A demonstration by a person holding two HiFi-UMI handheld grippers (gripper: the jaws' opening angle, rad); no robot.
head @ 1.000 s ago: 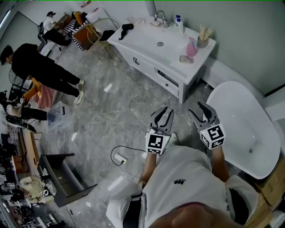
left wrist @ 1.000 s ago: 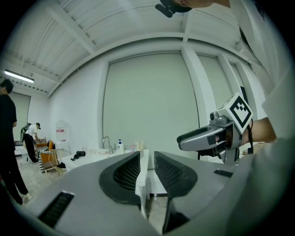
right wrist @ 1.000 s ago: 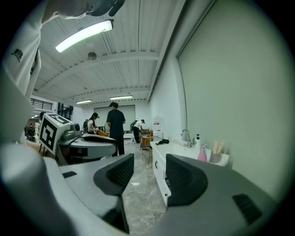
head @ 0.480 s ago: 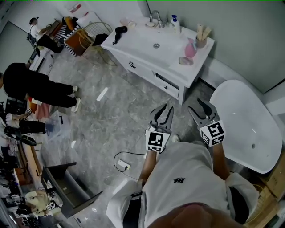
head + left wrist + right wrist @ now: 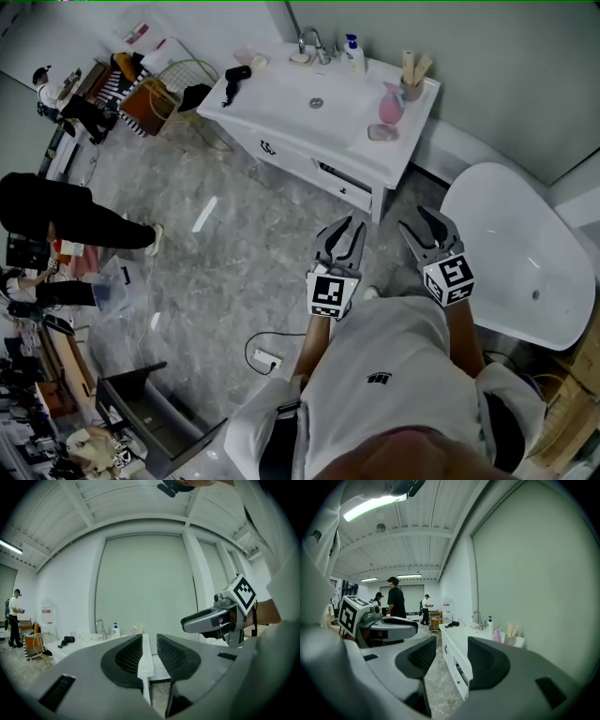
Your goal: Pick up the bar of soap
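Observation:
A pale bar of soap [image 5: 382, 132] lies on a small dish near the right end of the white vanity top [image 5: 281, 103], beside a pink bottle [image 5: 390, 103]. Both grippers hang over the grey floor, well short of the vanity. My left gripper [image 5: 342, 239] points at the cabinet front, jaws a narrow gap apart and empty [image 5: 149, 641]. My right gripper [image 5: 424, 230] is open wider, with nothing in it [image 5: 451, 648]. In the right gripper view the vanity [image 5: 459, 641] runs away ahead, but the soap is too small to pick out there.
A white bathtub [image 5: 525, 262] stands at the right, close to my right arm. On the vanity are a hair dryer [image 5: 236, 77], a faucet [image 5: 309, 39], a pump bottle [image 5: 353, 52] and a cup of brushes [image 5: 410, 84]. A person in black [image 5: 56, 211] and a power strip [image 5: 264, 359] are at the left.
The vanity has slid leftward and slightly nearer in the head view. The person in black has moved left and down. Both grippers keep the same pose and opening.

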